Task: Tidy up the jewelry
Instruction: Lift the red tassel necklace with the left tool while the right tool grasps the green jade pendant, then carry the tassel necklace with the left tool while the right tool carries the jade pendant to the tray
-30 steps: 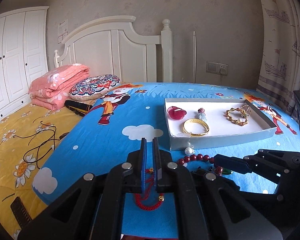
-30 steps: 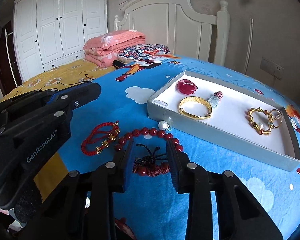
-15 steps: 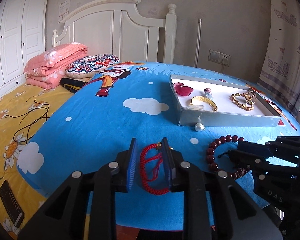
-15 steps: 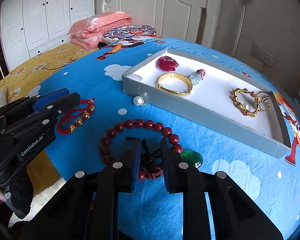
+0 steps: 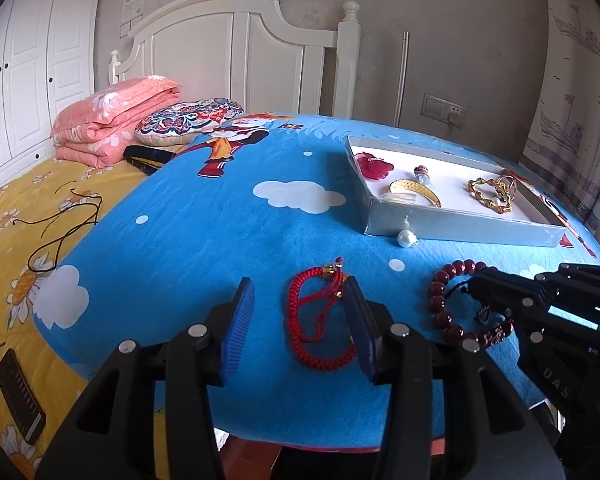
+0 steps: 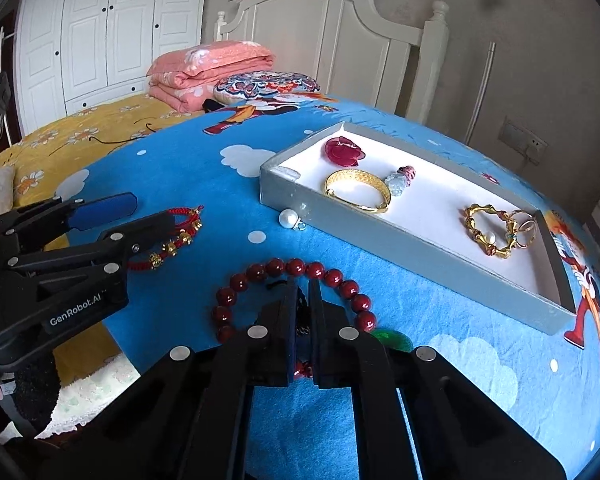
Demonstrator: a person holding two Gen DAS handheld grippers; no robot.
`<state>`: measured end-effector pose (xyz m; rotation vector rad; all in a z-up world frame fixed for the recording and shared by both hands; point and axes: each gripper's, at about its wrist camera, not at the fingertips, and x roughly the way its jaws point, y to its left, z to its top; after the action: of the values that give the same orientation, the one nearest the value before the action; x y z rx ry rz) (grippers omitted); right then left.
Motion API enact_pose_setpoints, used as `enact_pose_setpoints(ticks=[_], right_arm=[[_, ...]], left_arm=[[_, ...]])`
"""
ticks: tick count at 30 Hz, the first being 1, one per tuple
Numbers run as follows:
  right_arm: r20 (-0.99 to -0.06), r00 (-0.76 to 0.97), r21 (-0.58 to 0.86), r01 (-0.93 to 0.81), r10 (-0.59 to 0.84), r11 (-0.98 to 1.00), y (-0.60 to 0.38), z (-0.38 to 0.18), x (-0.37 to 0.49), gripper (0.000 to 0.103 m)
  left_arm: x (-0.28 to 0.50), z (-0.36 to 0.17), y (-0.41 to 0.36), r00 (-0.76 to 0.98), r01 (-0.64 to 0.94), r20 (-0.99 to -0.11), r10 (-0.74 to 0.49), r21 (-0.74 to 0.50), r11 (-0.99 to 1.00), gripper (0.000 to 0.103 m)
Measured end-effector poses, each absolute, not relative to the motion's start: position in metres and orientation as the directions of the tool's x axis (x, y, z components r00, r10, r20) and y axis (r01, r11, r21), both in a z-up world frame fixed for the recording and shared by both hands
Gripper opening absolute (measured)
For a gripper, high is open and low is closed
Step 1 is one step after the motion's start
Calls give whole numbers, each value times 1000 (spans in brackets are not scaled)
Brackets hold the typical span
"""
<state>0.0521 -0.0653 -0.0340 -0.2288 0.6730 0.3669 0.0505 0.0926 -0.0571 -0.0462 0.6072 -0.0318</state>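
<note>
Left wrist, red cord bracelet (image 5: pixel 320 320) between opening jaws

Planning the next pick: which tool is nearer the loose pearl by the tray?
Left. The pearl lies just beyond the left tool; the right tool, shut on the red bead bracelet's tassel, sits farther back.

In the right wrist view the right gripper (image 6: pixel 303 304) covers the near side of the dark red bead bracelet (image 6: pixel 296 268), so what its closed jaws pinch, the black cord or the tassel, cannot be told. A green stone (image 6: pixel 392 338) shows only as a sliver past the right finger. In the left wrist view the right finger hides the edge of the red cord bracelet (image 5: pixel 320 320), and the tray's (image 5: pixel 460 228) front wall hides part of the gold bangle (image 5: pixel 414 192).
</note>
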Motion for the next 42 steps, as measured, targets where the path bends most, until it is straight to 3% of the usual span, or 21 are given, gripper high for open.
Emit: enact_pose_setpoints(ticks=[12,13,14,16,42], right_arm=[[-465,850,-69,-313,247,947,-91,24,35,6],[-461,853,-70,-310,245,948,-93,26,34,6],[-458,856,-73,-307,241,949,-94,26,33,6],[-460,856,-71,-299,234,952,-98,25,32,6],[-439,879,2,-207,187,978,-164,28,-7,6]], left_arm=[[61,-65,74,807,34,-590,-34,-11,999,49],[62,-66,72,809,34,-587,-26,2,999,38],[61,-66,70,812,39,-583,-27,9,999,17],[61,-65,67,806,66,-589,-57,-7,998,13],[11,1,-13,880,165,-449,-154,-14,986,13]])
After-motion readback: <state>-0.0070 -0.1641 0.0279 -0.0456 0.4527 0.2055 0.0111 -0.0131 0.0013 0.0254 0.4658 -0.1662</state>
